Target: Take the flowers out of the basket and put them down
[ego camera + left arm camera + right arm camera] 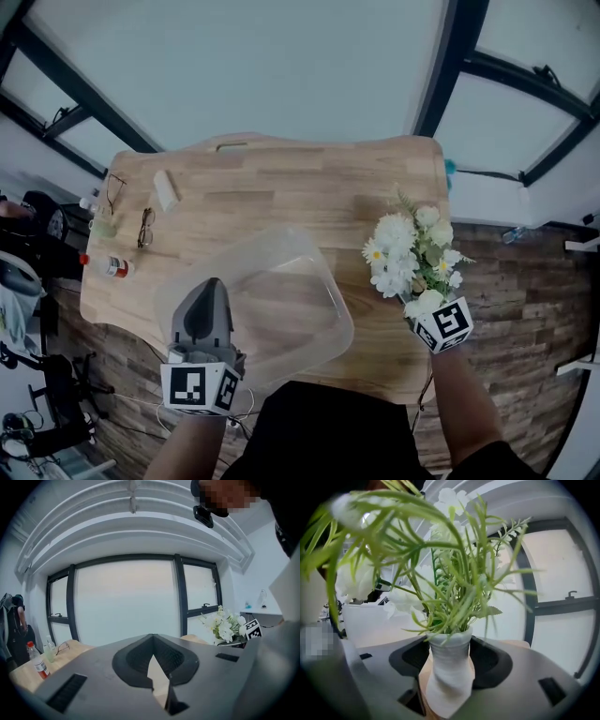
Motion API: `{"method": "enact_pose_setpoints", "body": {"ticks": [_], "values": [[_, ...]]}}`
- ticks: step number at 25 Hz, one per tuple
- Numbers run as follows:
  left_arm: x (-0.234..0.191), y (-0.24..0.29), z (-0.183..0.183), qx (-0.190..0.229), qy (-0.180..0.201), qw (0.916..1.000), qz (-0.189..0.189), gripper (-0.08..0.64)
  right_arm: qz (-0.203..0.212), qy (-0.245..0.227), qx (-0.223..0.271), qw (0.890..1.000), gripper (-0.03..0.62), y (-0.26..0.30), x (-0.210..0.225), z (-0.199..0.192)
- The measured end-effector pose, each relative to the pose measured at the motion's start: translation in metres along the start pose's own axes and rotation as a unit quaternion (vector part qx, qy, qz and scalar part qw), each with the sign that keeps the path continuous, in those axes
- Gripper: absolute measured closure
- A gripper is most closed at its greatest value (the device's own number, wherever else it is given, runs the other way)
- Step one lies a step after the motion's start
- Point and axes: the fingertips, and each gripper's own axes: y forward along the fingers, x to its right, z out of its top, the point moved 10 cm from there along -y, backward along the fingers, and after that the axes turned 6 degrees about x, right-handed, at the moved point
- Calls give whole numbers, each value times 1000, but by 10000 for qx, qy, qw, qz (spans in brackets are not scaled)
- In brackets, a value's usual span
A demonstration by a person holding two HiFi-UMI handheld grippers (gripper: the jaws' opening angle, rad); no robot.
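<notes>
— Whereabouts of the flowers (410, 251)?
— Out of the basket (323, 281), above the bench's (281, 187) right side, clamped by the white-wrapped stem in the right tool (449, 660).
— And the left tool (211, 284)?
— Tips together, over the clear basket's near-left rim.

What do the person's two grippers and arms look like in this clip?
The left gripper and right gripper are matt grey, tapered shells with black-lined tongs. Each carries a white cube with black square markers: the left cube, the right cube. The person wears a black top; the forearms are uncovered.
</notes>
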Motion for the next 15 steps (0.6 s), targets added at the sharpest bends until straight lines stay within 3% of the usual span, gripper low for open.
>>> {"method": "enact_pose_setpoints", "body": {"ticks": [6,15], "values": [[6,-4,16,93,76,9999,-113,555,41,260,-84,9996,284,-7,-3,-3],[20,-12,28,344,140,9990,-234,555,-315,329,17,9990,258,-38,1,3]]}}
